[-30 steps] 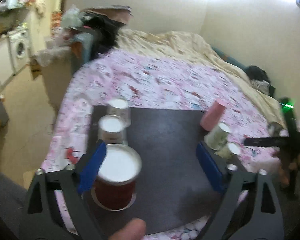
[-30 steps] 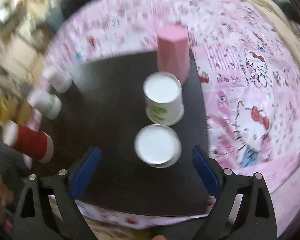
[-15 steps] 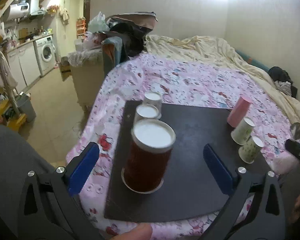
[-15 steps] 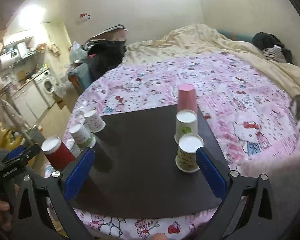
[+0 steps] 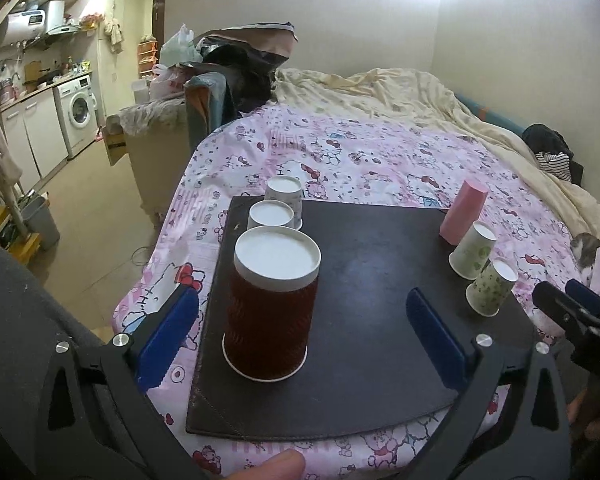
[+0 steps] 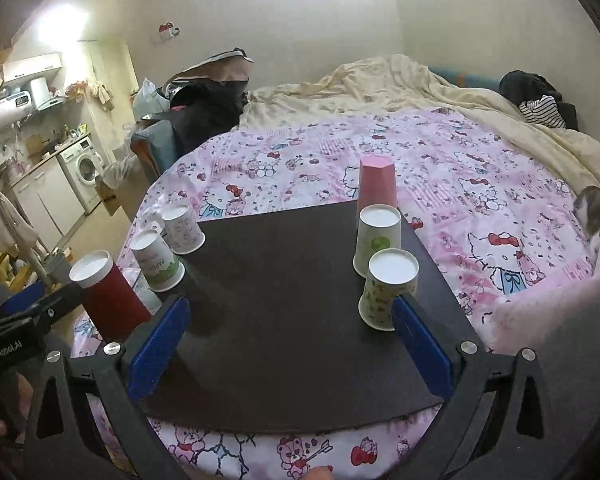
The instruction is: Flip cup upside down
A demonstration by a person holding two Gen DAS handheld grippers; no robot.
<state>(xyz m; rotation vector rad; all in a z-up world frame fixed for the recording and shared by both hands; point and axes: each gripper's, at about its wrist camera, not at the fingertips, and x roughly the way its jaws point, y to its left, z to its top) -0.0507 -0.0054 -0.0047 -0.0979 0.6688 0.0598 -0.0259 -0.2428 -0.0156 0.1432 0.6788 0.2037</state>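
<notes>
in the left wrist view the left gripper (image 5: 302, 330) is wide open and holds nothing; the red cup (image 5: 271, 306) stands in the lower middle of the frame on the dark board (image 5: 372, 280), mouth down and axis vertical, between the blue fingers (image 5: 168, 334) but nearer the left one, touching neither. two white cups (image 5: 271, 215) stand behind it, three more cups (image 5: 473, 250) line the right of the frame, and the right gripper shows at the right edge. in the right wrist view the right gripper (image 6: 288, 344) is also wide open and empty; the patterned cup (image 6: 389, 288) sits just inside its right finger (image 6: 422, 346), inverted like all six. the red cup (image 6: 108, 294) is at the left edge, so the left gripper is nearer it. every cup seems already flipped.
</notes>
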